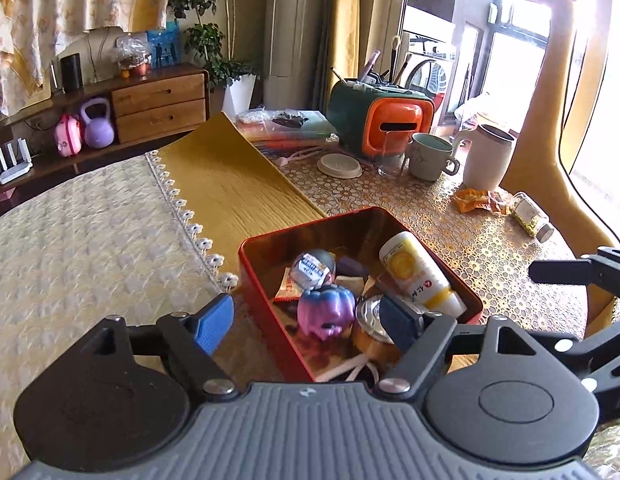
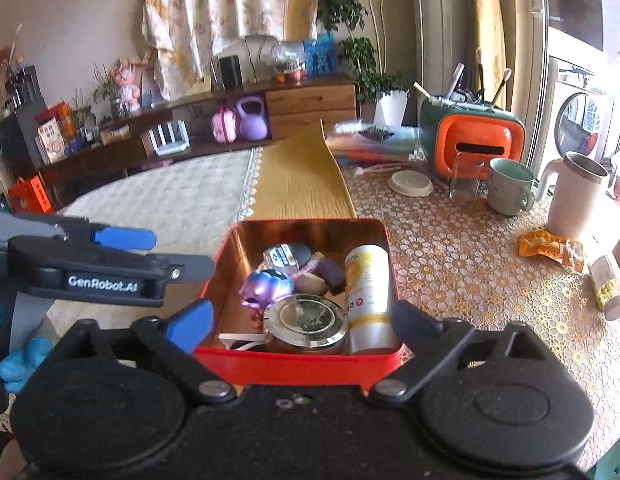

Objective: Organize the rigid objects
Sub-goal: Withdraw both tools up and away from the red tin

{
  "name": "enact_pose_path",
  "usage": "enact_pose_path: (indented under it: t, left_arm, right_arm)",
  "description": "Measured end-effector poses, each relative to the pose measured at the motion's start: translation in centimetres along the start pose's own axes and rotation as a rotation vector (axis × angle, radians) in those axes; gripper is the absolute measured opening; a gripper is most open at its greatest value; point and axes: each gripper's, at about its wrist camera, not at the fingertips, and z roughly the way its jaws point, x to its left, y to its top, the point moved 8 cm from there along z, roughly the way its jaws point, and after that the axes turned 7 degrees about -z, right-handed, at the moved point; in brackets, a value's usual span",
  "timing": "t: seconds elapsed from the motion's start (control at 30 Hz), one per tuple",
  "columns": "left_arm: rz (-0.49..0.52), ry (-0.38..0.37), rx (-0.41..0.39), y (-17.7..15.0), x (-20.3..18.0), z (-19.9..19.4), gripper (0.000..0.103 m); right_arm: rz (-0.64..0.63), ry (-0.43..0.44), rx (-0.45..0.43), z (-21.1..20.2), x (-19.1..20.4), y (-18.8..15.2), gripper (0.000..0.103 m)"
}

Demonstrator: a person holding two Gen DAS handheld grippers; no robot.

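A red tin box (image 1: 261, 300) (image 2: 293, 364) stands on the table. It holds a yellow-white bottle (image 1: 414, 272) (image 2: 368, 288), a purple-pink toy (image 1: 326, 312) (image 2: 265, 286), a grey capsule ball (image 1: 312, 266) (image 2: 287, 256), a round metal tin (image 2: 305, 318) and small blocks. My left gripper (image 1: 305, 322) hangs open over the box's near left corner with nothing gripped. My right gripper (image 2: 299, 324) is open wide at the box's near wall, its fingers either side of the tin and bottle, touching nothing. The right wrist view also shows the left gripper (image 2: 169, 252) beside the box.
Behind the box are a yellow table runner (image 1: 225, 184), a green mug (image 1: 428, 156), a glass (image 1: 390, 152), a white jug (image 1: 488, 156), a round lid (image 1: 338, 165) and an orange-green holder (image 1: 382, 120). An orange wrapper (image 1: 478, 202) and a lying jar (image 1: 532, 214) sit right.
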Motion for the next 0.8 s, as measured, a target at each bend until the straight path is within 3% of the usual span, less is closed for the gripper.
enact_pose_path:
  t: [0.37,0.47,0.8]
  left_arm:
    - [-0.007,0.006,-0.003,-2.7,0.5,-3.2,0.087]
    - [-0.013,-0.002,-0.01,-3.3,0.5,-3.8,0.103]
    - [-0.013,-0.041,-0.016,-5.3,-1.0,-5.1,0.103]
  right_arm:
    - [0.018,-0.003,-0.083,-2.2,0.8,-0.7,0.103]
    - [0.023,-0.006,-0.102,-2.7,0.7,-1.0,0.103]
    - [0.054,-0.022,-0.135,-4.2,0.6,-2.0,0.103]
